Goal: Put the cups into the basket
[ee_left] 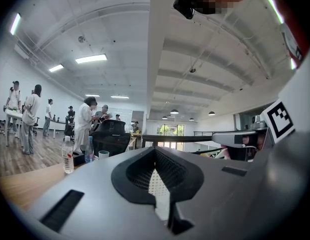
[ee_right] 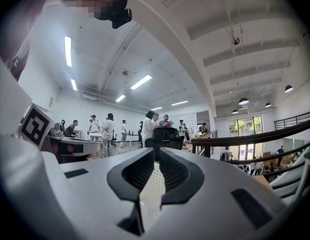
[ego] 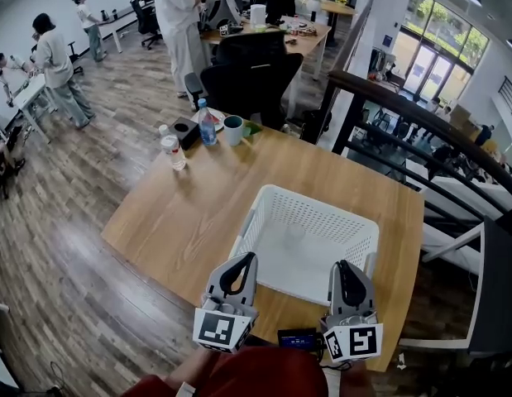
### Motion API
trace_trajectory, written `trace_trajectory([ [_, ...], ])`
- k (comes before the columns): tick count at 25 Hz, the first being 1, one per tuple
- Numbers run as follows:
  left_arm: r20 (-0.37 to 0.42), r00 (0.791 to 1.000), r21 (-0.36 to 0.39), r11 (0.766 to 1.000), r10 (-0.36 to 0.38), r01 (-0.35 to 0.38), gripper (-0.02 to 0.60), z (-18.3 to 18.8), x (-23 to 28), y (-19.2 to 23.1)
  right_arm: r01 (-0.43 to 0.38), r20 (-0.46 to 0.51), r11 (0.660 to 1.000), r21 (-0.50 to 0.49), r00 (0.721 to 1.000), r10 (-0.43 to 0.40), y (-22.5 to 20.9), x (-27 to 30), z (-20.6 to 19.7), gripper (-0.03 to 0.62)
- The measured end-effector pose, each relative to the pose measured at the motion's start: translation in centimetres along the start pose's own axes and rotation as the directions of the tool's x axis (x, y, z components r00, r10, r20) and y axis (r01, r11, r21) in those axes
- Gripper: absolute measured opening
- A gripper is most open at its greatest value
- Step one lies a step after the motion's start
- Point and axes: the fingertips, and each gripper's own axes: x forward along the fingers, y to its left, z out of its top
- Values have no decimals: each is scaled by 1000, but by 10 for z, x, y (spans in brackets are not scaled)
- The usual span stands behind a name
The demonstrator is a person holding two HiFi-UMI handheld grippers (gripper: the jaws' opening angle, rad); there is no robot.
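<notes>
A white mesh basket [ego: 315,203] stands on the wooden table [ego: 177,213] near its front edge. On its floor lies a faint pale round shape [ego: 293,235]; whether that is a clear cup I cannot tell. A pale cup with a dark inside [ego: 233,129] stands at the table's far corner. My left gripper [ego: 247,260] hovers at the basket's near left corner, shut and empty. My right gripper [ego: 343,265] hangs over the basket's near rim, its jaws together with nothing between them. Both gripper views show the basket mesh [ee_left: 158,185] [ee_right: 152,184] behind the closed jaws.
Beside the far cup stand two plastic bottles [ego: 207,123] [ego: 172,150] and a small black box [ego: 186,131]. A black office chair [ego: 251,77] stands behind the table. A dark stair railing [ego: 421,118] runs along the right. Several people stand at desks farther back.
</notes>
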Motion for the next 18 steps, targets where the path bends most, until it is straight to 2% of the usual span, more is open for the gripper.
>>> trace_trajectory([
  [5, -36, 999, -11, 1000, -5, 5, 6, 1, 0, -2, 3, 3, 1000, -10, 1000, -3, 2, 1, 3, 31],
  [12, -39, 999, 3, 1000, 6, -5, 6, 1, 2, -3, 5, -12, 1000, -18, 1000, -5, 0, 0, 1, 28],
  [18, -28, 999, -11, 1000, -17, 16, 6, 4, 3, -7, 1, -12, 1000, -31, 1000, -2, 2, 2, 4, 25],
])
